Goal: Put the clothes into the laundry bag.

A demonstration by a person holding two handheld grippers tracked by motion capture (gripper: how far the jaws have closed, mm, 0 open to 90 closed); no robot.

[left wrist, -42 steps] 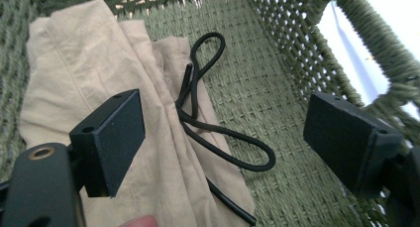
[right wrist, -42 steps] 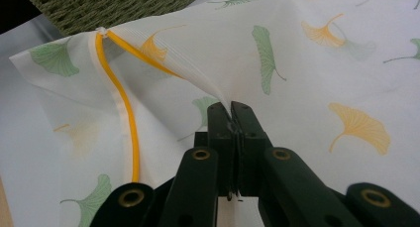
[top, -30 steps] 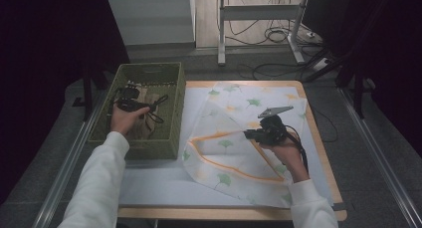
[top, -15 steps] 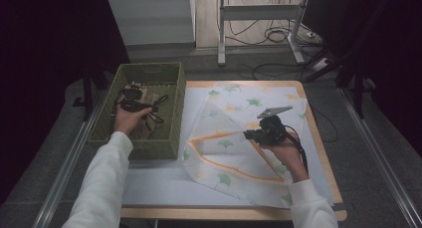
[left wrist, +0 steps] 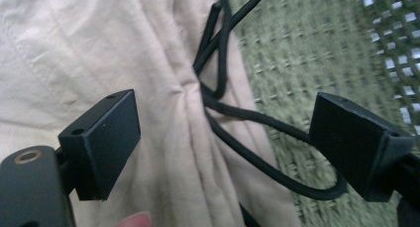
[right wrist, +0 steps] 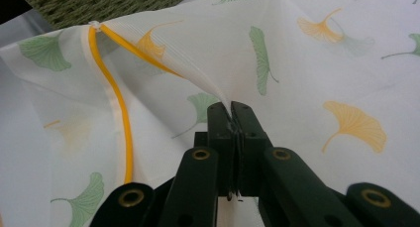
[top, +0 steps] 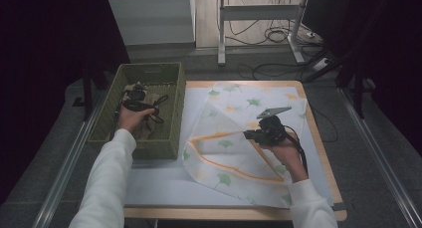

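My right fingers are pressed together on a raised fold of the thin white cloth printed with green and yellow leaves (a yellow border runs along its edge); the cloth lies spread over the right half of the tabletop, pulled up where I pinch it. My left fingers stand wide apart, gripping nothing, inside the green woven basket at the tabletop's left edge, poised just above a beige cloth and a looped black cord lying in it.
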